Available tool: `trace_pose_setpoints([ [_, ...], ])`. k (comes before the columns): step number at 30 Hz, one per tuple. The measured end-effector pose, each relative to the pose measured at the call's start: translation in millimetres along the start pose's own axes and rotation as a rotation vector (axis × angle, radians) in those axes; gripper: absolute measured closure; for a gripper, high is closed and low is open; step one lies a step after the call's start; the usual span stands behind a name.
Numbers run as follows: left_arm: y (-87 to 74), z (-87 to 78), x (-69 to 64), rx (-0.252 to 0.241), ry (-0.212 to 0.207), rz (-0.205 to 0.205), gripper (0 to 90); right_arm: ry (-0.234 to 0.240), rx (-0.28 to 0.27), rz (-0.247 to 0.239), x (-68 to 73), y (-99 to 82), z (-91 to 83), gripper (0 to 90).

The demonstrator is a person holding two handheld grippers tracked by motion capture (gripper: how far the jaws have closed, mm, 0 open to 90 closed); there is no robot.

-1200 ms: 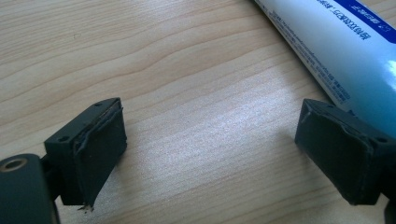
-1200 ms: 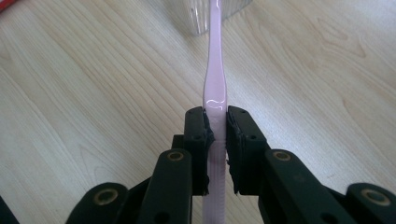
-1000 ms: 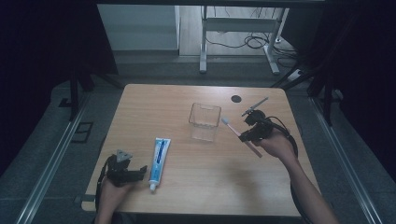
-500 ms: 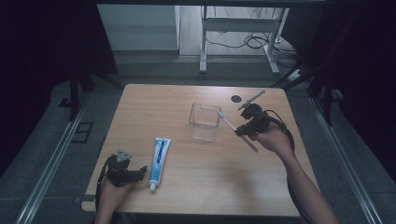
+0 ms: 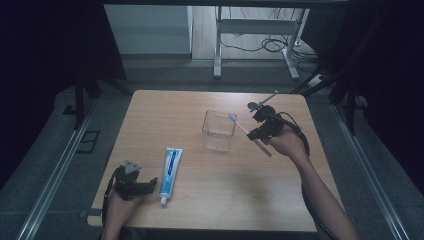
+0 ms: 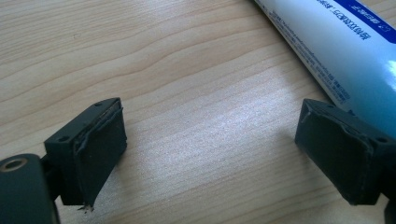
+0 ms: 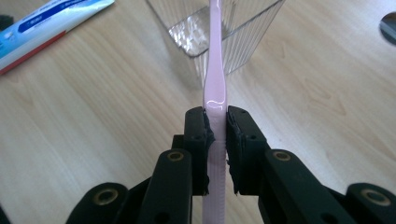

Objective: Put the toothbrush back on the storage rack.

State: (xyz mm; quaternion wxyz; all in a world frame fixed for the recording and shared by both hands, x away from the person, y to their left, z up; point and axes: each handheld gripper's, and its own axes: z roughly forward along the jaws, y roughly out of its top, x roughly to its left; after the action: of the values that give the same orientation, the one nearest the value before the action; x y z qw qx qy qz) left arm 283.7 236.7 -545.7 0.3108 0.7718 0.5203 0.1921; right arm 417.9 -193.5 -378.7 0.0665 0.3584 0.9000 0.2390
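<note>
Dim room around a lit wooden table

A light-grained rectangular wooden table (image 5: 165,112) stands on grey carpeted floor (image 5: 45,165); dark black curtains (image 5: 45,45) flank it, and behind stand a grey metal table frame (image 5: 218,47) with loose black cables (image 5: 272,45).

Around the wooden surface (image 5: 200,205): floor, rails, a metal frame.

Light wood grain, four rounded corners, with a small dark round spot (image 5: 252,105) near the far edge. Blue-and-white toothpaste tube (image 5: 169,172) flat on the near left part, cap end toward the near edge, well apart from the spot. Beyond the far edge, a grey metal frame (image 5: 255,30) on a pale floor, with black cables (image 5: 272,44) looped under it. Grey carpeted floor (image 5: 55,165) on both sides, crossed by a long metal rail (image 5: 60,170) at left and another (image 5: 365,165) at right. Dark curtains (image 5: 45,45) at upper left and upper right.
</note>
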Motion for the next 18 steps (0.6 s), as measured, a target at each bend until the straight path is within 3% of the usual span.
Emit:
trace_pose_setpoints([
  [18, 0.0, 0.0, 0.0, 0.0, 0.0, 0.0, 8.8, -0.01, -0.034, -0.005, -0.2, 29.1, 11.5, 78.3],
])
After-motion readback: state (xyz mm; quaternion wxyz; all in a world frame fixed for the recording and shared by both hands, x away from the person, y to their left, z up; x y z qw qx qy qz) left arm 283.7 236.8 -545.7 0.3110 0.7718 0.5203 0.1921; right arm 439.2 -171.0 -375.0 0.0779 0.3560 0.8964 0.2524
